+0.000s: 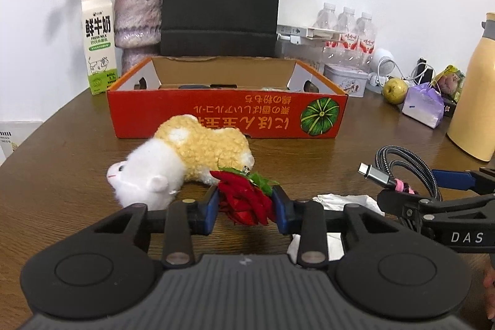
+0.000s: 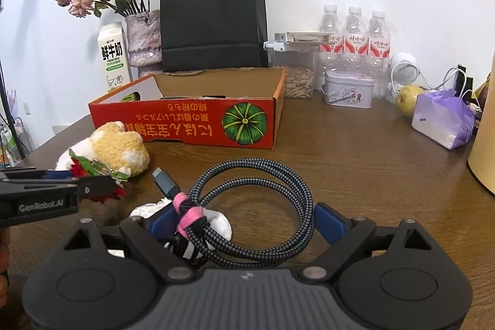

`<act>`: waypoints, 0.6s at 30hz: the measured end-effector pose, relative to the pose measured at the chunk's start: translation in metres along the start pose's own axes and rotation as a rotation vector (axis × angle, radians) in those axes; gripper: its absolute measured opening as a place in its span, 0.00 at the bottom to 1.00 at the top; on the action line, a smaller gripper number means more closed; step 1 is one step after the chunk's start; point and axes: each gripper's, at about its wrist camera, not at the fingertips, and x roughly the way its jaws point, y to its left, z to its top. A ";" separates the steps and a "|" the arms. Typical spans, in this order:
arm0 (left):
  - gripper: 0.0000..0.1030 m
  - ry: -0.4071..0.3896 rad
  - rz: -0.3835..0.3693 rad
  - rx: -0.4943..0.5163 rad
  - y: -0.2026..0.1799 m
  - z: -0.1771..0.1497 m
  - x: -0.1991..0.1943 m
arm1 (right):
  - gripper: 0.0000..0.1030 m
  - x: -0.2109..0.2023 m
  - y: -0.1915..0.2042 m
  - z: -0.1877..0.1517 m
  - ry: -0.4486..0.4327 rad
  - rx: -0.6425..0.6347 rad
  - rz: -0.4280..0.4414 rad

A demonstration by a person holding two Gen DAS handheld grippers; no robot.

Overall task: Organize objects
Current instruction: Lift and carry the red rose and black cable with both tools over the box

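My left gripper (image 1: 245, 203) is shut on a red fabric rose (image 1: 244, 200) with green leaves, just above the wooden table. A white and tan plush toy (image 1: 185, 160) lies right behind the rose, in front of the open red cardboard box (image 1: 229, 116). My right gripper (image 2: 244, 221) is open, its blue pads on either side of a coiled grey braided USB cable (image 2: 256, 206) tied with a pink band. The cable lies partly on a crumpled white tissue (image 2: 216, 221). The left gripper and rose (image 2: 92, 178) show at the left of the right wrist view.
Behind the box stand a milk carton (image 1: 99, 45), a vase of dried roses (image 1: 136, 17), a black paper bag (image 1: 219, 2), water bottles (image 1: 349, 30) and a tin (image 1: 346, 79). At right are a pear (image 1: 395, 89), a purple tissue pack (image 1: 423, 107) and a yellow flask (image 1: 476, 95).
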 end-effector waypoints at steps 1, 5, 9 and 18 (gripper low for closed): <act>0.36 -0.006 0.002 -0.001 0.001 0.000 -0.002 | 0.89 -0.002 0.001 0.000 -0.005 0.002 0.002; 0.36 -0.028 0.007 -0.013 0.005 -0.002 -0.012 | 0.89 -0.007 0.009 -0.002 -0.016 -0.002 0.009; 0.36 -0.040 0.010 -0.033 0.011 -0.002 -0.020 | 0.89 -0.012 0.022 -0.004 -0.024 -0.008 0.024; 0.36 -0.053 0.007 -0.047 0.024 0.000 -0.033 | 0.89 -0.016 0.044 -0.001 -0.052 0.000 0.036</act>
